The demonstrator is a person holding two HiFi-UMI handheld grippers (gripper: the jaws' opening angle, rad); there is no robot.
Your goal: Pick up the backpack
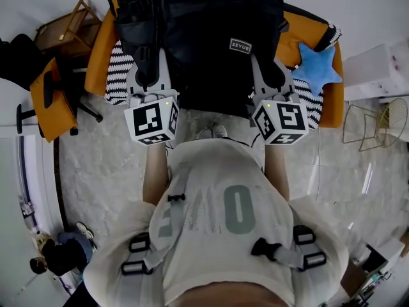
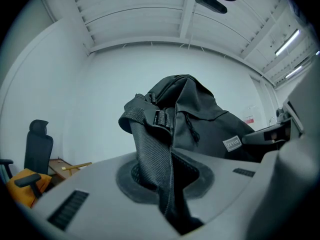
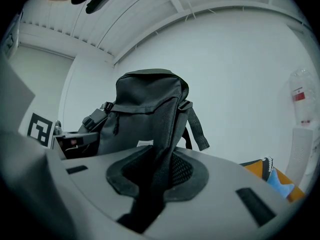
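Observation:
A black backpack [image 1: 204, 37] with a small white label hangs in front of me, lifted off the orange sofa [image 1: 97, 50]. My left gripper [image 1: 146, 69] is shut on one woven shoulder strap [image 2: 152, 154], which runs up between its pads to the bag's body [image 2: 205, 121]. My right gripper [image 1: 271, 75] is shut on the other strap [image 3: 157, 164]; the bag [image 3: 145, 106] stands upright beyond its jaws. In both gripper views the bag shows against the white wall. The strap hides both sets of pads.
On the sofa behind the bag lie a blue star cushion [image 1: 317, 69] and a striped black-and-white cushion [image 1: 118, 69]. An office chair with orange fabric [image 1: 51, 101] and a wooden table [image 1: 64, 31] are at the left. Wire stools [image 1: 374, 123] stand at the right.

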